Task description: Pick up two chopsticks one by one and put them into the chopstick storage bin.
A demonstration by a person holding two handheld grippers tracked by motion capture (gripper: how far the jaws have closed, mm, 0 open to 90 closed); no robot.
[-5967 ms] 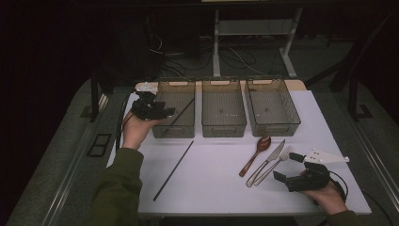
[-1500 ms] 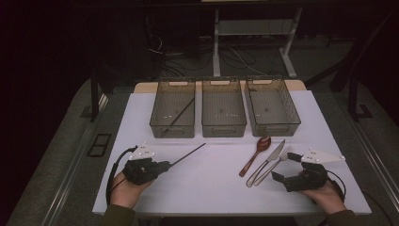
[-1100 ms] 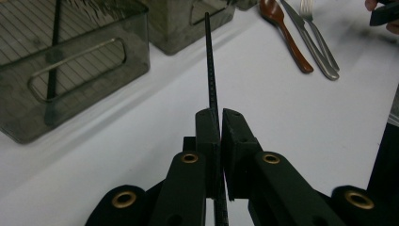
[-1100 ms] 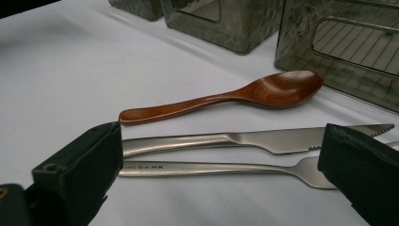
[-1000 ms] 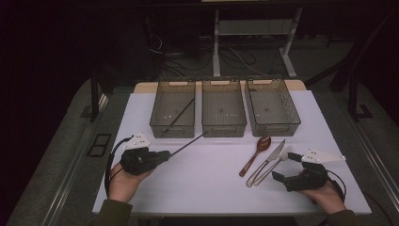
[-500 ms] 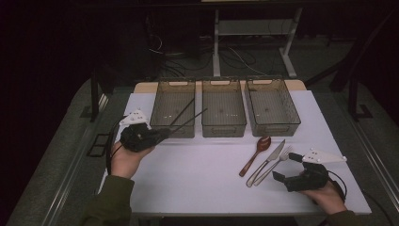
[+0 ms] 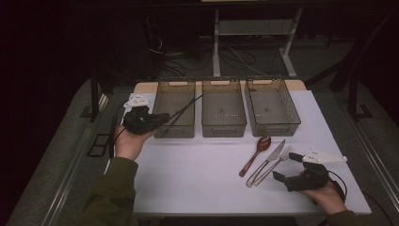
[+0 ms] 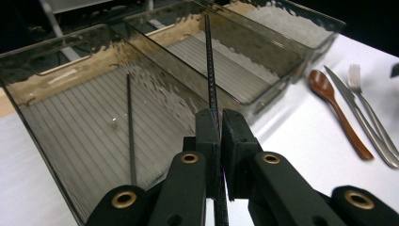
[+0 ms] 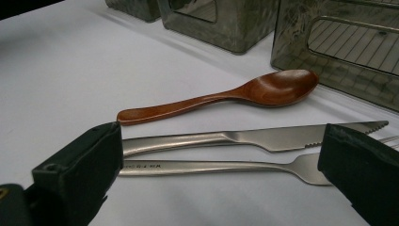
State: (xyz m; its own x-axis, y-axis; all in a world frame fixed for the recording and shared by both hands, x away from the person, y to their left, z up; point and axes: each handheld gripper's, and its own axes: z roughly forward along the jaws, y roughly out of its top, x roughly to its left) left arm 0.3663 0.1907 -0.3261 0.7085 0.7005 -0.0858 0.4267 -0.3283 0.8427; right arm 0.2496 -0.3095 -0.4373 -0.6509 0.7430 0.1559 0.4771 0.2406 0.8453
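High view: the left gripper is clamped tight on a thin black chopstick, held at the near left corner of the left bin, with the stick slanting up across that bin's open top toward the middle bin. Left gripper view shows a second chopstick lying on the left bin's floor. Well to the right of that bin, the right gripper rests on the table with jaws spread wide and empty, facing the fork and knife, the wooden spoon just beyond them.
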